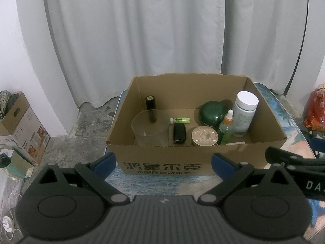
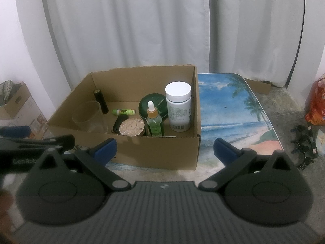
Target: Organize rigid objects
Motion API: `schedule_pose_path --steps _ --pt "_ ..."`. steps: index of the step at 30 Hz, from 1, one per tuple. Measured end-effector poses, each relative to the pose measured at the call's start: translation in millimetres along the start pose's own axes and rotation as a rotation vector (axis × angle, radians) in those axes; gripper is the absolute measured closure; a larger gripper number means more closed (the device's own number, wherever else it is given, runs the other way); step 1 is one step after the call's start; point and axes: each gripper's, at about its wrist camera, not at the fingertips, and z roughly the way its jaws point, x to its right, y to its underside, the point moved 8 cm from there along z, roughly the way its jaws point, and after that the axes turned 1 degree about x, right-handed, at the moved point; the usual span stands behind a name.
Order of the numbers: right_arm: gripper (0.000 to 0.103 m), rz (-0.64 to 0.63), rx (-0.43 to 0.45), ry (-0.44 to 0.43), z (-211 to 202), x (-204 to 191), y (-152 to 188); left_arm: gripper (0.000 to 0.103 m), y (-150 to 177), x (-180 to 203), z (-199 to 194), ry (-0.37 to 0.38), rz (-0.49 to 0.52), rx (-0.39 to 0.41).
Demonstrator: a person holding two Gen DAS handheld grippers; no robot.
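Both grippers are held level in front of the table, pointing toward the curtain, side by side. The left gripper has its blue-padded fingers spread wide, holding nothing and touching nothing; the printed front wall of the cardboard box stands just beyond its tips, centred between them. The right gripper is likewise spread wide and empty, its fingers framing the box's near right corner and the bare beach-print table beside it.

The box sits on the left part of the table, its front wall along the near edge. Inside, along the front wall from left to right, stand a clear plastic cup, a black key fob lying flat, a round beige ribbed lid and a green dropper bottle. Behind them stand a black cylinder near the back left corner, a small green tube lying on its side, a dark green round jar, and a white-capped bottle by the right wall.

On the floor to the left sits another carton.
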Motion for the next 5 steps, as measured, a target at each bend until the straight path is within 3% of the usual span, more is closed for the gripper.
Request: schedule_pose_path --steps 5 --pt "0.001 -0.001 0.001 0.0 0.3 0.1 0.5 0.003 -0.3 0.9 0.0 -0.001 0.001 0.002"
